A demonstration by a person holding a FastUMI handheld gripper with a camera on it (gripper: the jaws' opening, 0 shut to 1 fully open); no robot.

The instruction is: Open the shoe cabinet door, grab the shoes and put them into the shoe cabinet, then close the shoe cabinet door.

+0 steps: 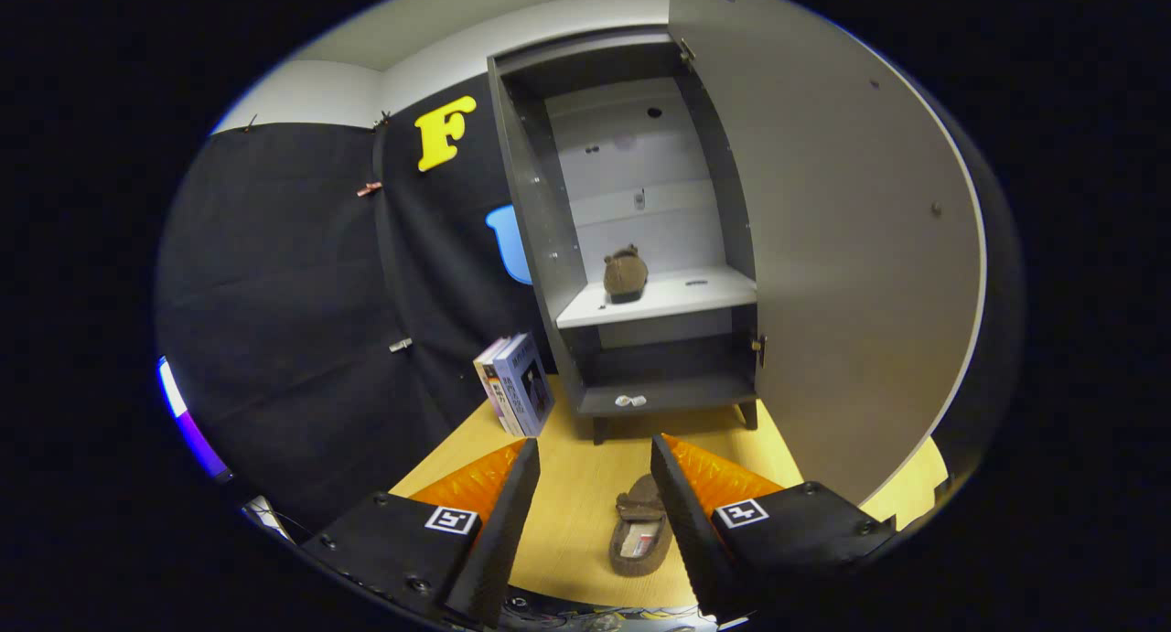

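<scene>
Gripper view shows the gripper with its two fingers spread apart and holding nothing, the orange-faced pads angled inward over a wooden floor. Between the fingers, close to the right one, a brown slipper lies flat on the floor with its toe pointing away toward the cabinet; the right finger partly covers its right edge, and whether they touch cannot be told.

Farther ahead stands the dark grey shoe cabinet on short legs. Its door is swung wide open to the right, showing a pale inner face. On the light middle shelf sits a second brown slipper, toward the shelf's left side, seen end-on. On the lower dark shelf, near the front edge, lies a small white object, too small to identify.

Left of the cabinet, a few books stand upright on the floor, leaning slightly, just beside the cabinet's left wall and against the black cloth wall.
</scene>
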